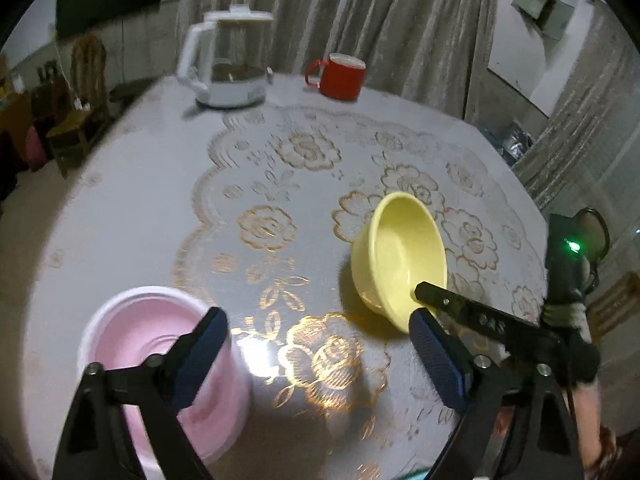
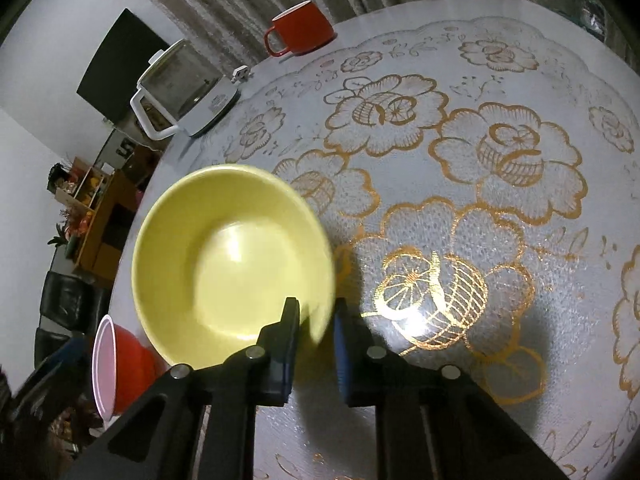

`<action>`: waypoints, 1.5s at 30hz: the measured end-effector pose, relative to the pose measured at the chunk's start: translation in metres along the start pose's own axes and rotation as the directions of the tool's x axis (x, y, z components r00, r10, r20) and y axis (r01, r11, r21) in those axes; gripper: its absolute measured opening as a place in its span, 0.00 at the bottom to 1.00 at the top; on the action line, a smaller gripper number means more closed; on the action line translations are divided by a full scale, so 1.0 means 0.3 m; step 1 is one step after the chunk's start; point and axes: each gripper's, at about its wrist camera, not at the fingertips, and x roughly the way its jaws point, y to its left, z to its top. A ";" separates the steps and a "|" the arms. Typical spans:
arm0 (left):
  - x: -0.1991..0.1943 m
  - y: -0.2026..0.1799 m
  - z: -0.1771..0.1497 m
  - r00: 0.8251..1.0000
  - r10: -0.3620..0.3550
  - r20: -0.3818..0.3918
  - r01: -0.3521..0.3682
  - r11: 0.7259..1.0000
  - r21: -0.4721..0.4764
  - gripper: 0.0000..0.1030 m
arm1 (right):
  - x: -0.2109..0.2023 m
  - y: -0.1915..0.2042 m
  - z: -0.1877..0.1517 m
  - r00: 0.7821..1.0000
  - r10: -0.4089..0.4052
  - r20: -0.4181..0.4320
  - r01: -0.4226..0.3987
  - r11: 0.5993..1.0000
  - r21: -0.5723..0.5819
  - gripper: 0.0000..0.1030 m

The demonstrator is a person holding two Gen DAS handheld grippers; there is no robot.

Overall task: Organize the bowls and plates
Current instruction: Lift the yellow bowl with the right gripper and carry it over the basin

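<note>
Yellow bowl [image 2: 232,260] tilted, rim pinched by right gripper [image 2: 316,344] for stacking w/ pink bowl [image 1: 160,364]; left gripper [image 1: 320,356] jaws wide apart, holding nothing.

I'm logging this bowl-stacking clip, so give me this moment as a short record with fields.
right hand-held gripper: shut on the rim of the yellow bowl
yellow bowl state: tilted, lifted on one side
left hand-held gripper: open, beside the pink bowl
pink bowl: upright on the table
far edge: kettle, red mug
</note>
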 end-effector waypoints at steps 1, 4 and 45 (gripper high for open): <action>0.032 -0.009 0.007 1.000 -0.006 -0.029 0.006 1.000 -0.005 0.80 | -0.003 -0.001 -0.003 1.000 0.000 0.000 0.000 1.000 -0.005 0.14; 0.080 -0.039 0.013 0.998 -0.011 -0.056 0.012 1.000 0.019 0.71 | -0.009 0.006 -0.006 1.000 -0.009 0.000 0.009 1.000 -0.030 0.14; -0.107 -0.117 -0.191 0.996 -0.065 -0.057 0.076 0.970 0.233 0.21 | -0.277 0.175 -0.245 0.998 -0.008 0.059 0.018 0.987 -0.161 0.14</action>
